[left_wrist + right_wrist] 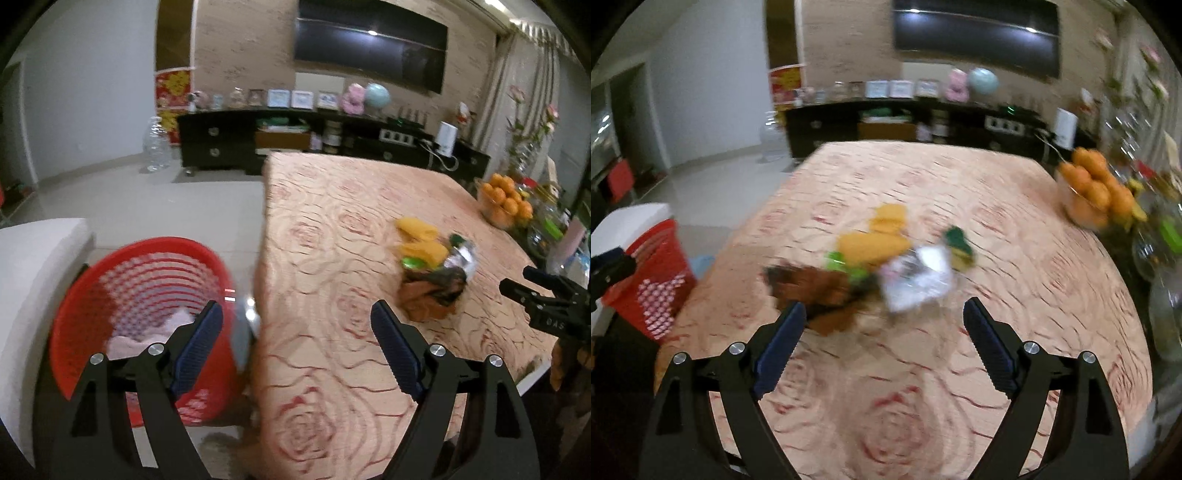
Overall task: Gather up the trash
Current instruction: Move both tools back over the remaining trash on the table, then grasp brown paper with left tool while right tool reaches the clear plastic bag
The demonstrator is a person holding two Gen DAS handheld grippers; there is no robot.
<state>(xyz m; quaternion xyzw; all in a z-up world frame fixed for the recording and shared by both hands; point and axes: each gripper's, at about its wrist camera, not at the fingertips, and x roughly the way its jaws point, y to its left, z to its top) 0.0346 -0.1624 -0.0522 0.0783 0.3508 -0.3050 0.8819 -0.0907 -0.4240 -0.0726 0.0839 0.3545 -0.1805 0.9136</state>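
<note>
Trash pile of yellow, brown and silver wrappers [886, 266] mid rose-patterned tablecloth [923, 387], blurred, red mesh basket [147, 295] interior only in left view, left gripper [297, 321] and right gripper [884, 321] both spread, empty.

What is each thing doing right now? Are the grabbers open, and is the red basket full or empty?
Left gripper: jaws open, holding nothing.
Right gripper: jaws open, holding nothing, just short of the trash.
Red basket: upright on the floor beside the table, some pale crumpled stuff at the bottom.
Trash pile: loose wrappers lying on the tablecloth, not picked up.
Bowl of oranges: heaped full, at the table's far edge.
TV: off, dark.
</note>
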